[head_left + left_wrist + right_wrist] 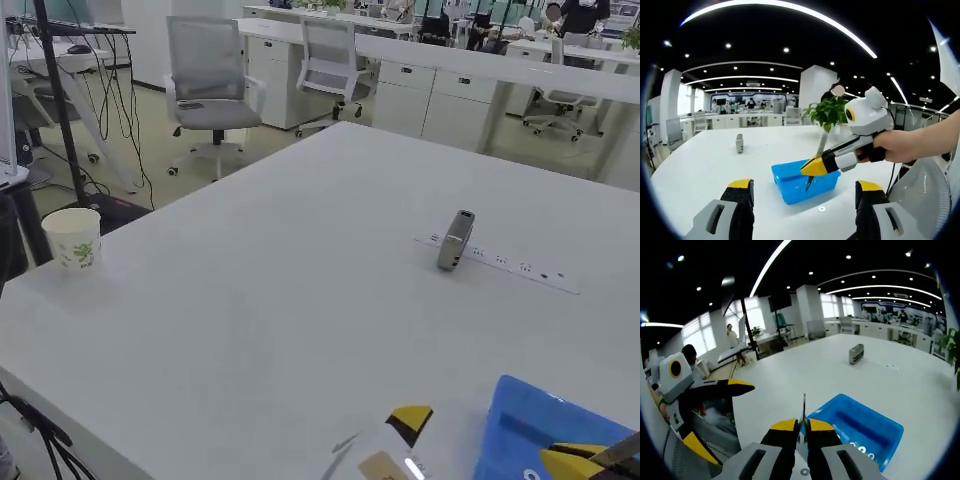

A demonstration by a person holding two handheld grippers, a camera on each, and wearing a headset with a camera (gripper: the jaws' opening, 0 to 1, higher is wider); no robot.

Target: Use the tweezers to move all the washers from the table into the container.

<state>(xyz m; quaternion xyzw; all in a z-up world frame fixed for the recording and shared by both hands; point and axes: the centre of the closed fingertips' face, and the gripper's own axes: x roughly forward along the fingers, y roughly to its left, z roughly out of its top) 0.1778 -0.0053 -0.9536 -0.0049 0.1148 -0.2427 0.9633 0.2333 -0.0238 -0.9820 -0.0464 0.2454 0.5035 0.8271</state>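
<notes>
Over the blue container (pixel 860 422), the right gripper (pixel 799 427) is clamped tight around the tweezers (pixel 804 407), tips down; a few washers (pixel 862 449) seem to lie inside, while one washer (pixel 821 208) waits on the table (pixel 715 165) just beside it, so the job looks unfinished, and the left gripper (pixel 804 186) gapes wide, holding nothing
</notes>
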